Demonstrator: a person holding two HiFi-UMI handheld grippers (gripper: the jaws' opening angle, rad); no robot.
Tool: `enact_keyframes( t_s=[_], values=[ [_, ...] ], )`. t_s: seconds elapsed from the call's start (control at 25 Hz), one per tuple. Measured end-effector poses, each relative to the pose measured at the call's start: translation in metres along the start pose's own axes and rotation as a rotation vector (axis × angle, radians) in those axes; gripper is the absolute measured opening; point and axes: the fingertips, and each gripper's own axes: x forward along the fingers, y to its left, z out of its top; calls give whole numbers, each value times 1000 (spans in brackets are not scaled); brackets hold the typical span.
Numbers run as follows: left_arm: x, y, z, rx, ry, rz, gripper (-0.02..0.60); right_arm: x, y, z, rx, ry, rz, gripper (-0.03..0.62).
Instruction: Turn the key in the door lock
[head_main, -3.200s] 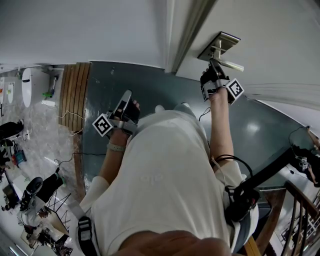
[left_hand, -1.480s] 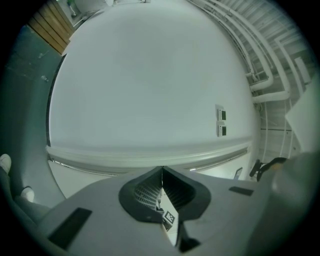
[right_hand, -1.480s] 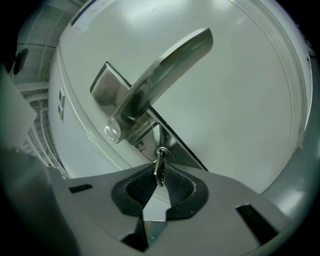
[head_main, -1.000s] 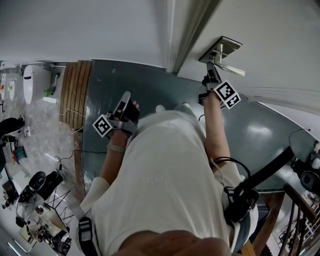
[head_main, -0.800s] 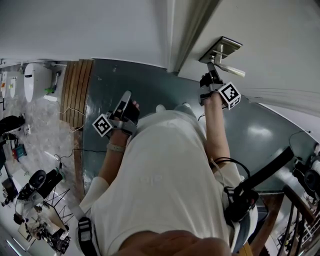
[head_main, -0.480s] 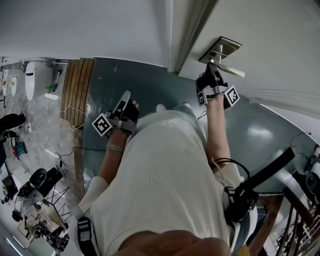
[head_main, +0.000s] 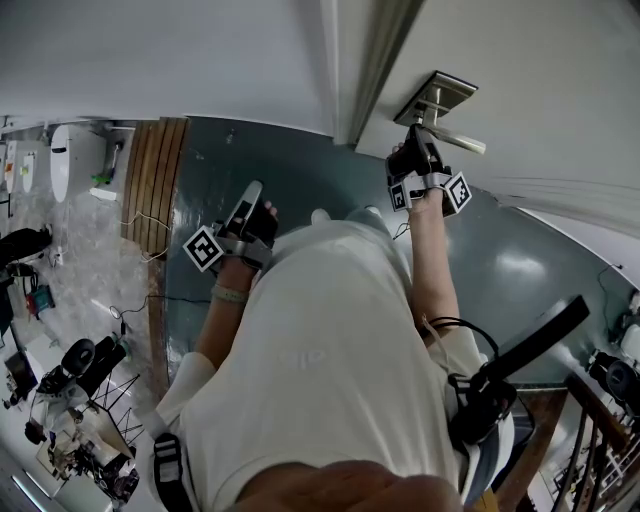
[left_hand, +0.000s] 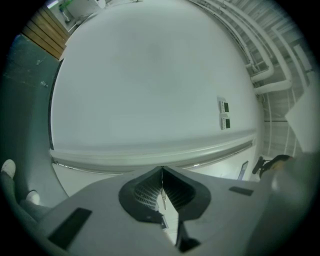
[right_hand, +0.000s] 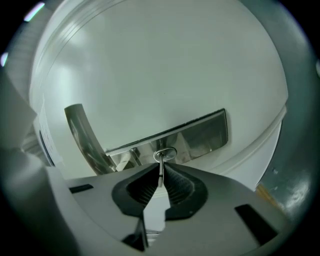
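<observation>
The white door (head_main: 560, 70) fills the upper right of the head view, above the grey-blue floor (head_main: 300, 165). On the door sits a steel lock plate (head_main: 440, 92), with a lever handle (head_main: 458, 138) just beside it. The left gripper (head_main: 250, 200) is held well apart from the door and points at a bare wall (left_hand: 150, 75). Its jaws are together with nothing between them. The right gripper (head_main: 420, 142) is raised to the lock plate. Its jaws have just been closing and are clenched on the key (right_hand: 160, 170), which stands edge-on with its shaft in the round keyhole cylinder (right_hand: 165, 153).
</observation>
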Motion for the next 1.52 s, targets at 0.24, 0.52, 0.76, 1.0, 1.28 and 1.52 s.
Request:
enact_keyframes(
  t_s=[0.24, 0.52, 0.76, 1.0, 1.28, 1.52],
  values=[
    [2, 3, 1, -17, -2, -6, 9, -18, 6, -9, -321, 122, -123, 115],
    [6, 8, -2, -47, 3, -24, 8, -49, 15, -16, -1394, 304, -385, 135],
    [7, 10, -2, -55, 7, -35, 9, -46, 10, -21, -2250, 482, -588, 135],
    [7, 6, 4, -61, -8, -57, 8, -17, 1, -17, -2643, 459, -674, 135],
    [-2, 3, 13, -62, -31, -60, 9, -1, 5, -12, -2621, 347, -744, 83],
    [-4, 1, 16, -69, -40, -65, 8, -2, 9, -10, -2394, 243, -734, 64]
  ],
)
